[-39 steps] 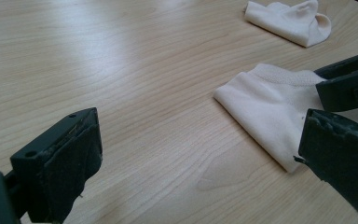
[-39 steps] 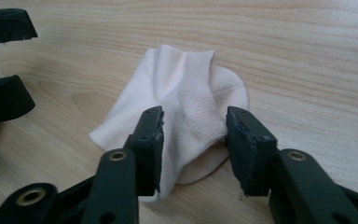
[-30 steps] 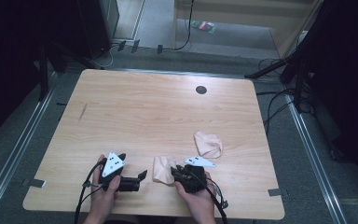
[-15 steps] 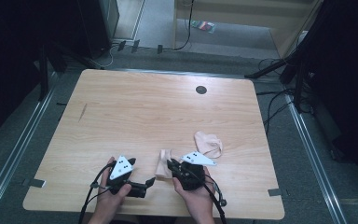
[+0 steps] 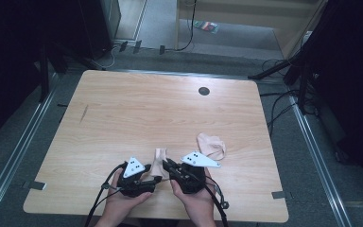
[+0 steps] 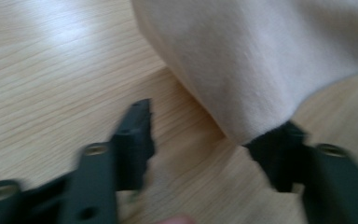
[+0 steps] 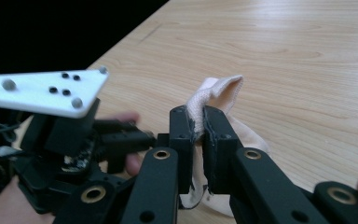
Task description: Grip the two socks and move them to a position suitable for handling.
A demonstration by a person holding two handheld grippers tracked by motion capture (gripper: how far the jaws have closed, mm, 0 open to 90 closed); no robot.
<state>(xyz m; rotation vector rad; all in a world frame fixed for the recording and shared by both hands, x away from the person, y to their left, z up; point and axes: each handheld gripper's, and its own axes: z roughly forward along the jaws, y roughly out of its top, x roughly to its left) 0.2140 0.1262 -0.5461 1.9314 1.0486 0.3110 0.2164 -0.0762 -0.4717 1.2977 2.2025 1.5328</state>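
A pale pink sock (image 5: 159,157) hangs near the table's front edge with my right gripper (image 5: 167,163) shut on it. In the right gripper view the jaws (image 7: 199,120) pinch the sock's (image 7: 216,91) ribbed cuff, which is lifted off the wood. My left gripper (image 5: 155,179) lies just left of it, pointing right. Its jaws (image 6: 212,135) have just been closing. The sock's (image 6: 261,60) lower edge drapes over one jaw, while a gap remains at the other. A second pink sock (image 5: 211,145) lies crumpled to the right.
The wooden table (image 5: 146,109) has a round dark hole (image 5: 203,91) at the far middle and a short dark mark (image 5: 84,113) at the left. Cables trail from both grippers past the front edge. Metal rails and cables lie on the floor around it.
My right gripper has risen with the sock, pulling it upright. The left gripper has slid right up to the sock and its jaws have narrowed.
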